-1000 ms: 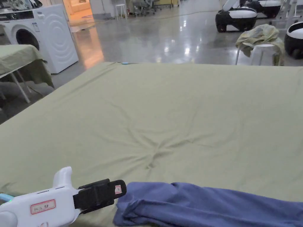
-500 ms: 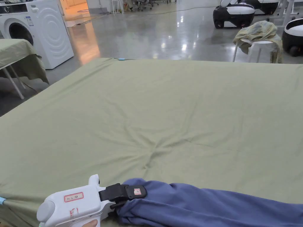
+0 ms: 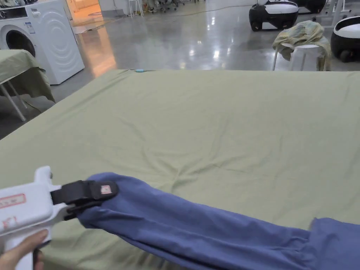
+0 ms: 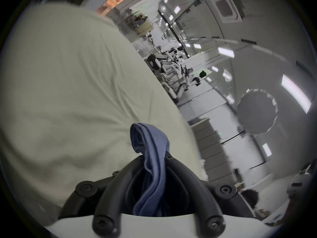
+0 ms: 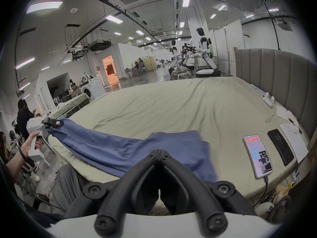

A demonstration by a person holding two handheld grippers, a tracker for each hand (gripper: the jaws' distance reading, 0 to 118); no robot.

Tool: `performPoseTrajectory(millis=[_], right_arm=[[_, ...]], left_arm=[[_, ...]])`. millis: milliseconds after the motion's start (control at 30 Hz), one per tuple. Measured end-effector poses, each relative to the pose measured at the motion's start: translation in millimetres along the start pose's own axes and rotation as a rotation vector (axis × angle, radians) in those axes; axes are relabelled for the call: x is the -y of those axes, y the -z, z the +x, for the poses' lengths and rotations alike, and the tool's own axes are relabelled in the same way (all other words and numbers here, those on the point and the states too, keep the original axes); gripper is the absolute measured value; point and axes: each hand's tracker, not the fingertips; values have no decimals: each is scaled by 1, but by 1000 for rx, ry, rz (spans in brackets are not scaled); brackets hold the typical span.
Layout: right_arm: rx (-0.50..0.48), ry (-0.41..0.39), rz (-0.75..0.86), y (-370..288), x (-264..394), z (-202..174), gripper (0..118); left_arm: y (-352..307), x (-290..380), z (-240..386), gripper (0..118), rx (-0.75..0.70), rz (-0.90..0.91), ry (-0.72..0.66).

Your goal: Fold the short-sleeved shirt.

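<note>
Shirt [image 3: 211, 228], blue, short-sleeved, soft knit, lying along the near edge of the bed [image 3: 211, 116] on a pale green sheet, bunched into a long rope-like band rather than spread flat; its right-hand part widens into a flatter panel toward the near right corner, seen in the right gripper view [image 5: 171, 149]. Left gripper [image 3: 102, 191]: jaws pressed together on one end of the shirt near the near left corner, a fold of blue cloth standing up between them in the left gripper view [image 4: 154, 157]; that end is raised slightly off the sheet, a hand [image 3: 21, 251] on the handle below. Right gripper [image 5: 159, 153]: jaws closed tip to tip with nothing seen between them, poised just above the wider part of the shirt. Handling, by judgement: light and limp, no stiffness of its own, it will sag and twist wherever it is unsupported, and it may drag the loose sheet into wrinkles when pulled; not fragile, not slippery against the rubbery jaws. Best holds: hems, shoulder seams or corners, where doubled cloth gives a firmer bite; two well-separated holds are needed to stretch it flat before any fold. Also present along the right edge: phones [image 5: 258, 155], papers, a headboard.
</note>
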Motion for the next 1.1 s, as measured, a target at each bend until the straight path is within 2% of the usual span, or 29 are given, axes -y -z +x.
performPoseTrajectory(millis=[167, 333, 467, 533, 600, 633, 667, 700, 733, 833, 867, 900, 933, 967, 1000, 1033, 1100], right_arm=[[8, -8, -8, -2, -1, 0, 0], [-5, 38, 1, -2, -3, -1, 0], [16, 30, 2, -13, -6, -7, 0], [45, 47, 1, -16, -6, -4, 0], [55, 69, 8, -19, -4, 1, 0], [68, 88, 7, -13, -2, 10, 0], [78, 106, 5, -9, 0, 15, 0], [79, 121, 2, -7, 1, 19, 0], [64, 138, 6, -3, 4, 23, 0], [50, 164, 5, 2, 5, 24, 0], [49, 162, 6, 3, 5, 22, 0], [46, 156, 6, 5, 5, 21, 0], [44, 150, 4, 8, 5, 19, 0], [44, 146, 1, 10, 5, 17, 0], [42, 144, -6, 14, 4, 16, 0], [39, 142, -18, 14, 5, 16, 0], [35, 133, -28, 13, 6, 12, 0]], left_arm=[[-1, -7, 41, 9, -140, 7, 133], [82, 67, 91, 9, 77, -102, 143], [166, 133, 107, 9, 78, -235, 166], [192, 149, 105, 9, 60, -274, 184], [199, 158, 112, 10, 111, -300, 224], [201, 161, 117, 18, 119, -309, 236], [201, 158, 126, 45, 133, -313, 246], [201, 156, 127, 67, 158, -320, 246], [200, 152, 126, 70, 176, -321, 236], [185, 138, 119, 67, 217, -269, 189], [178, 136, 114, 57, 233, -248, 179], [173, 135, 110, 57, 236, -233, 173], [173, 136, 110, 50, 222, -200, 164], [177, 139, 110, 20, 204, -199, 161], [184, 145, 108, 5, 139, -207, 159], [194, 152, 105, 5, 119, -230, 164], [220, 174, 109, 5, 192, -356, 156]])
